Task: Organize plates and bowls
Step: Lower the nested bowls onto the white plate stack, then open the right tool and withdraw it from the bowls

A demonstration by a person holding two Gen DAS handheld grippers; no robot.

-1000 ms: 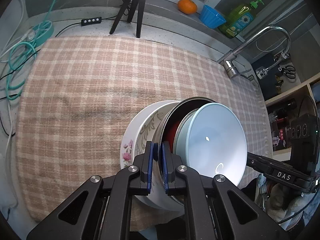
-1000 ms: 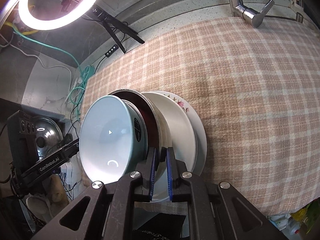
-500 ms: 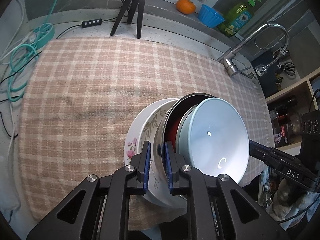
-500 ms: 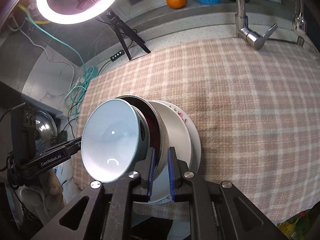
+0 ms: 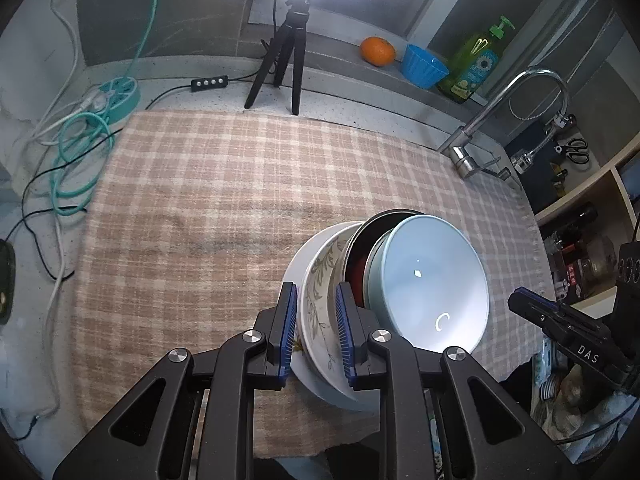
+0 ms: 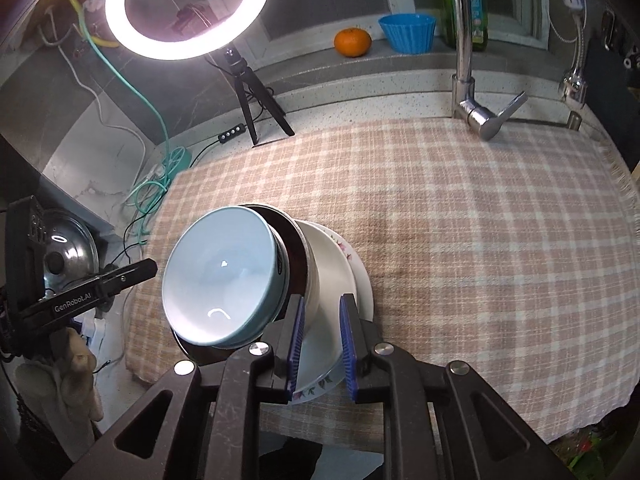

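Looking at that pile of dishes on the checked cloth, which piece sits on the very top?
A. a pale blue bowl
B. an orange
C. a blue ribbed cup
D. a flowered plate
A: the pale blue bowl is nested uppermost, inside a dark metal bowl, with the white dish and the flowered plate beneath them.

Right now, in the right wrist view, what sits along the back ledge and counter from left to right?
Ring light → tripod → orange → blue cup → soap bottle → faucet lever.
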